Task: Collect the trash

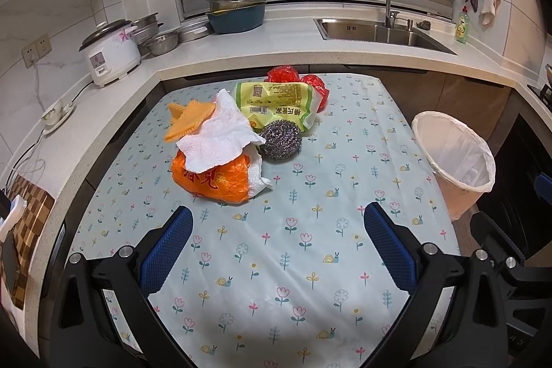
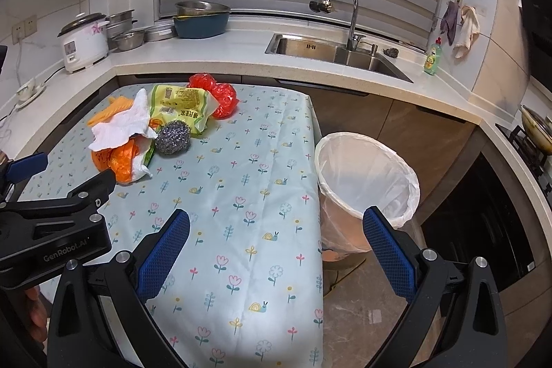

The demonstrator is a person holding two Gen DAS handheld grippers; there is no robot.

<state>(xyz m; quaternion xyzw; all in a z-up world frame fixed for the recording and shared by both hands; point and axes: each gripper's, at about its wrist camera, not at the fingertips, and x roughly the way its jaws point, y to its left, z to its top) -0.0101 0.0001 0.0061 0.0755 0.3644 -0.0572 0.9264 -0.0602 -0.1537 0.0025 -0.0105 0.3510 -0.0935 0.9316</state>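
Trash pile: a loose heap on the far left part of the table, nothing yet in the bin.
Paper towel: crumpled white sheet draped over the orange bag; likely very light and soft, and best pinched at a raised fold.
Orange bag: thin crinkled plastic, nearest the left gripper; probably slippery, so a bunched ridge suits the pads better than a flat face.
Steel scourer: a springy ball just beside the towel, touching the green wrapper; it should compress and hold well across its middle.
Red bag: behind the wrapper, at the far edge.
Yellow ridged pieces: under the towel's left edge; stiffness cannot be told.
Bin: lined, standing on the floor just beside the table's right edge.
Left gripper: jaws spread wide, holding nothing, short of the pile.
Right gripper: equally wide, empty, between table edge and bin.
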